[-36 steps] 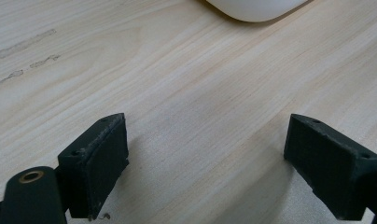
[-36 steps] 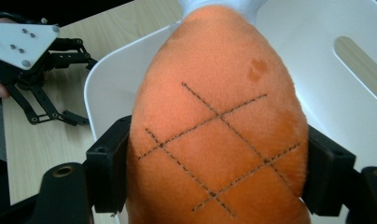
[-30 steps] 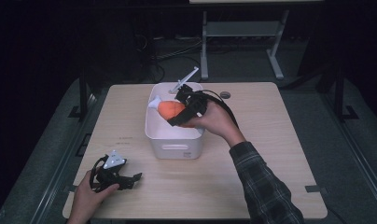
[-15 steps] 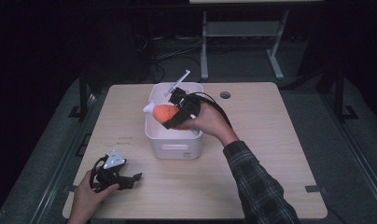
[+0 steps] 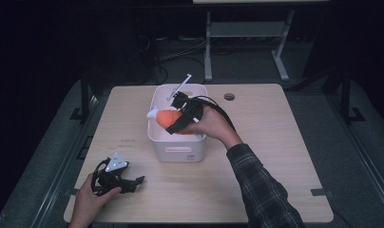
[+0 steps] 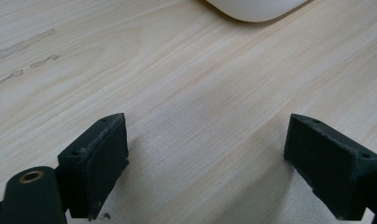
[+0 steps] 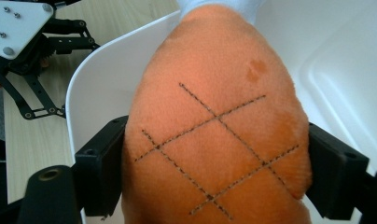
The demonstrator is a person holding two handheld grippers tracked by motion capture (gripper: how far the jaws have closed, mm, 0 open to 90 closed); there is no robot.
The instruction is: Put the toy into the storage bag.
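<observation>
An orange plush toy (image 5: 167, 117) with dark stitched criss-cross lines and a white tip hangs over the white bin (image 5: 178, 151) in the middle of the table. My right gripper (image 5: 175, 121) is shut on it. In the right gripper view the two pads touch the toy (image 7: 214, 107) on either side, above the bin's wall (image 7: 95, 93). Those jaws have just been opening a little, with the toy still between them. My left gripper (image 5: 135, 183) rests open on the table (image 6: 186, 93) at the front left, nothing between its jaws (image 6: 205, 163).
A thin white handle (image 5: 179, 86) sticks up from the bin's far edge. A round cable hole (image 5: 229, 97) lies in the tabletop behind the bin to the right. The left gripper (image 7: 28, 51) is seen beyond the bin in the right gripper view.
The right gripper has shifted slightly to the left with the toy, so the white tip now pokes over the bin's left rim. The left gripper has stayed put.
</observation>
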